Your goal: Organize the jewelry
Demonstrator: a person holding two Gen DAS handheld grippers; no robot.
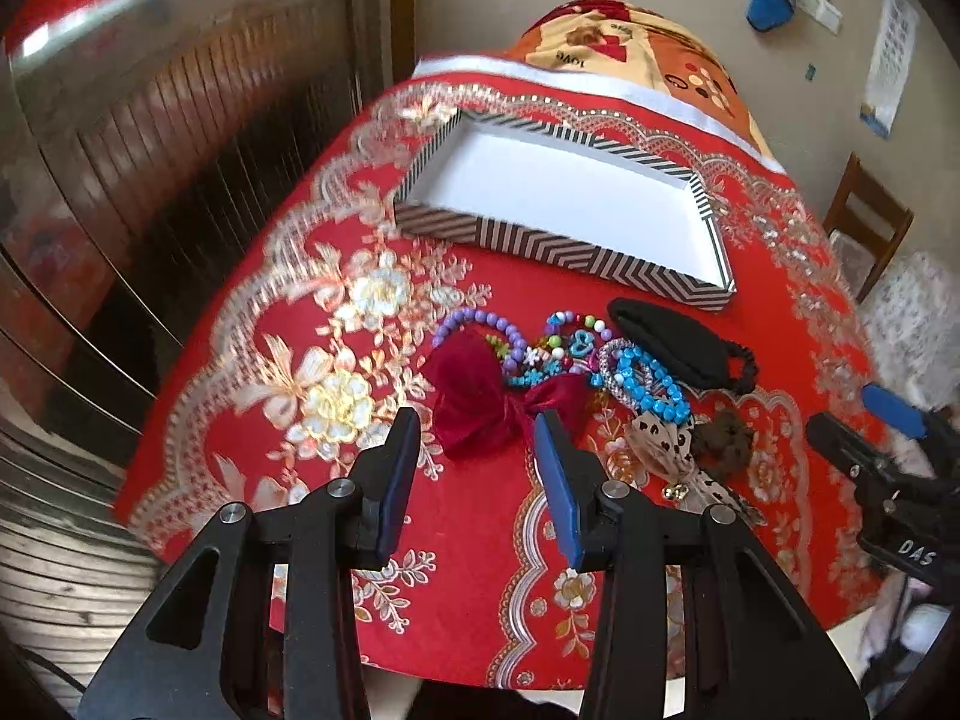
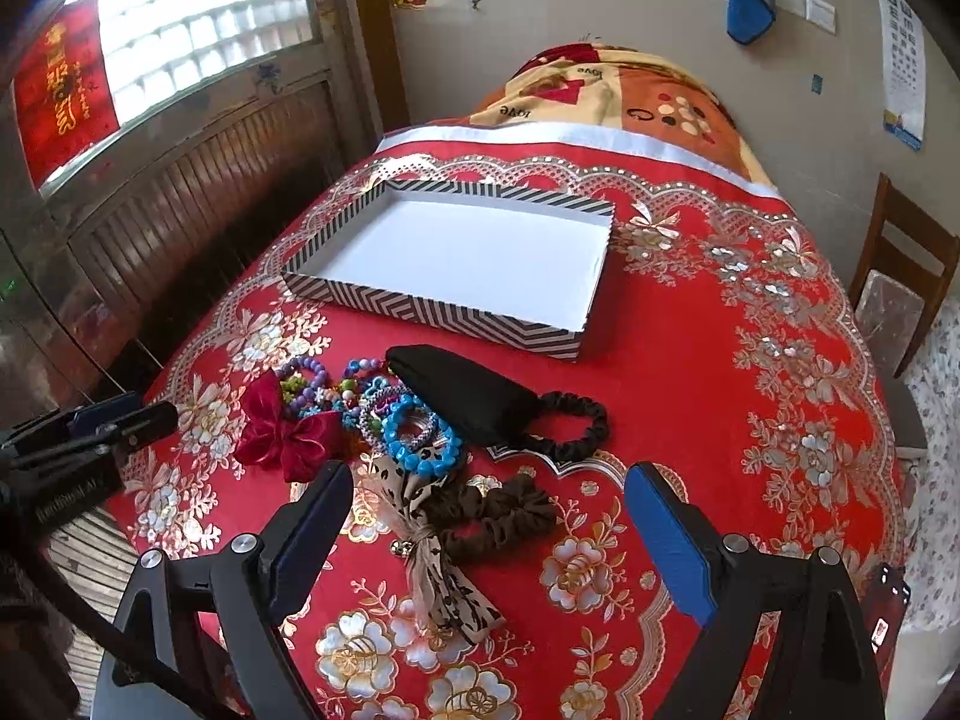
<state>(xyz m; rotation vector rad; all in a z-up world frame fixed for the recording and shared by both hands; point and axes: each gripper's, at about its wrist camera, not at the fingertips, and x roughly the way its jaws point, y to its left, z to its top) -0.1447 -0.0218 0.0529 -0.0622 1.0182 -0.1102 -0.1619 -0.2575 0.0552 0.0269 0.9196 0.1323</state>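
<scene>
- My jewelry pile (image 2: 384, 414) sits mid-surface on the red floral cloth (image 2: 750, 360): bead bracelets, a blue chunky one (image 2: 420, 450), a dark red bow (image 1: 480, 402).
- Black pouch (image 2: 474, 396) and scrunchies lie touching it.
- Striped tray (image 2: 420, 306) sits just behind, white inside.
- Left gripper (image 1: 477, 438) and right gripper (image 2: 489, 492) both hover wide, holding nothing.

"love" on blanket (image 2: 600, 87); "DAS" on right gripper (image 1: 894, 420)
</scene>
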